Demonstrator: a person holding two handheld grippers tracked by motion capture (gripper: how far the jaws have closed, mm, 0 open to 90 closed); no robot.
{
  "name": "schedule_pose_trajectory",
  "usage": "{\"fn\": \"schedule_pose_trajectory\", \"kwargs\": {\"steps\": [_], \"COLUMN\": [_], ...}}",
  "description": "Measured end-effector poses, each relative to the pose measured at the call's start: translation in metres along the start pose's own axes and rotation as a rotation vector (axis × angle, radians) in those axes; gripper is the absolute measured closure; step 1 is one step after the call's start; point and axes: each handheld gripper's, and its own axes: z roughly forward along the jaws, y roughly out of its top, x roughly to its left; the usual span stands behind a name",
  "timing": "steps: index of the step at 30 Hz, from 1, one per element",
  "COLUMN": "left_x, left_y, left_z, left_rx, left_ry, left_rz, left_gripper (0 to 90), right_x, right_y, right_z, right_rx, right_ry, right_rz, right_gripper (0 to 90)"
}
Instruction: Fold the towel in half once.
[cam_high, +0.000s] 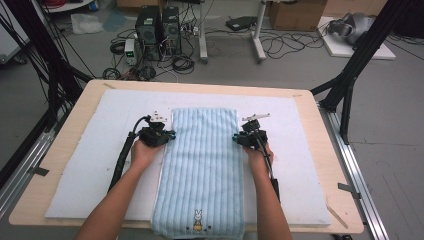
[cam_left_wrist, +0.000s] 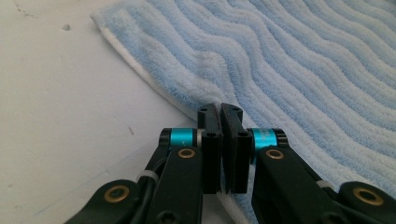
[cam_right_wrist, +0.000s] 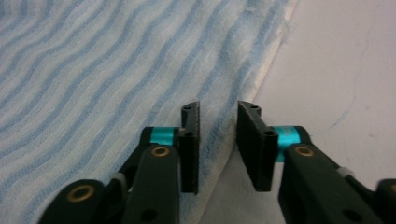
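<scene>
Overhead, white mat covers wooden tabletop; cables on grey floor behind. Left gripper pinched closed on blue towel's left edge. Right gripper narrowly parted, straddling opposite edge.

A towel lies lengthwise down the middle of a mat that covers most of the table, its near end hanging over the table's 6 o'clock edge. The left gripper sits at the towel's 9 o'clock edge, the right gripper at its 3 o'clock edge. Beyond the table, toward 12 o'clock, computer towers and cables rest on the floor; a cardboard box stands toward 1 o'clock.
</scene>
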Motion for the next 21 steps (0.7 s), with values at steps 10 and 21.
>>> {"fn": "schedule_pose_trajectory", "kwargs": {"steps": [10,21], "left_x": [0.014,0.022], "left_y": [0.003,0.004], "left_z": [-0.005,-0.018], "left_rx": [-0.073,-0.128], "left_ry": [-0.022,-0.093], "left_rz": [-0.094,-0.13], "left_gripper": [86.9,86.8], "right_x": [0.0,-0.002], "right_y": [0.003,0.004], "right_z": [0.001,-0.008], "right_rx": [-0.04,-0.117], "right_ry": [0.009,0.067], "right_rz": [-0.012,0.026], "right_gripper": [87.0,86.9]}}
